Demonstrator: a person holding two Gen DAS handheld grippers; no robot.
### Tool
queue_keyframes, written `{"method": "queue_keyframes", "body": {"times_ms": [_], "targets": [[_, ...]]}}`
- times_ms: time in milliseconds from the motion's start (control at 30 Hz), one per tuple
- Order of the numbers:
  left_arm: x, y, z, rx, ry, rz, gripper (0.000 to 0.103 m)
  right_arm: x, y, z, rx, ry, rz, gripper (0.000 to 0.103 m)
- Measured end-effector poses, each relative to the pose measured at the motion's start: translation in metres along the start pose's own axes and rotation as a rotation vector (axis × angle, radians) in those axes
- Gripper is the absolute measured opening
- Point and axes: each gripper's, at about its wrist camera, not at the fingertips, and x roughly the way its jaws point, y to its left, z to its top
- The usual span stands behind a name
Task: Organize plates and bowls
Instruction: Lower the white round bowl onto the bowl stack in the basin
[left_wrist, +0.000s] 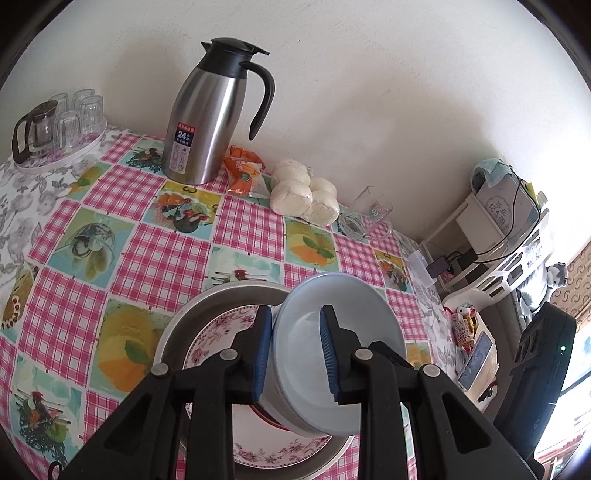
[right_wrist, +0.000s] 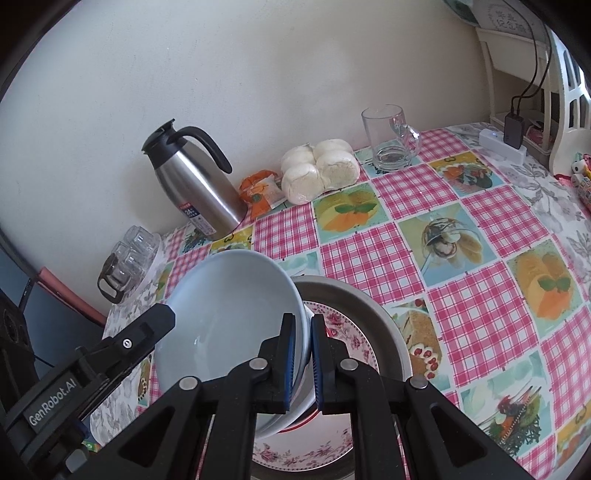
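Note:
A pale blue bowl (left_wrist: 351, 332) is held tilted above a floral plate (left_wrist: 221, 332) that lies inside a metal basin (left_wrist: 207, 306). My left gripper (left_wrist: 295, 350) is shut on the bowl's rim, one finger inside and one outside. My right gripper (right_wrist: 302, 362) is shut on the opposite rim of the same bowl (right_wrist: 229, 314). The plate (right_wrist: 351, 343) and basin (right_wrist: 369, 306) show under the bowl in the right wrist view. A white bowl with a red band seems nested under the blue one.
A steel thermos jug (left_wrist: 207, 122) stands by the wall, with a snack packet (left_wrist: 243, 170) and bagged buns (left_wrist: 303, 195) beside it. A glass mug (right_wrist: 389, 138) is at the back right. A tray of glasses (left_wrist: 59, 125) sits far left. A shelf unit (left_wrist: 491, 229) stands past the table's right edge.

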Motion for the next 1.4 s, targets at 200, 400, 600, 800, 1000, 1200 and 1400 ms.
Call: {"method": "queue_keyframes", "body": {"times_ms": [200,400,600,800,1000,1200,1400], "targets": [[0.007,0.001,-0.002,-0.004,0.026,0.01,0.026,0.006,-0.002,-0.002,0.001,0.023,-0.022,0.01],[0.014,0.006,-0.004,-0.028,0.057,0.022,0.026,0.006,0.0,-0.003,-0.015,0.024,-0.034,0.013],[0.015,0.01,-0.004,-0.049,0.065,0.01,0.026,0.007,0.002,-0.004,-0.033,0.023,-0.044,0.013],[0.014,0.01,-0.004,-0.057,0.063,0.005,0.026,0.007,0.003,-0.004,-0.045,0.026,-0.055,0.013],[0.012,0.01,-0.003,-0.058,0.056,-0.001,0.026,0.003,0.004,-0.003,-0.042,0.011,-0.055,0.014],[0.011,0.01,-0.003,-0.062,0.056,-0.006,0.026,-0.004,0.004,0.0,-0.038,-0.017,-0.044,0.014],[0.009,0.008,-0.003,-0.057,0.05,-0.003,0.026,-0.001,0.001,0.001,-0.029,-0.011,-0.045,0.014]]}}
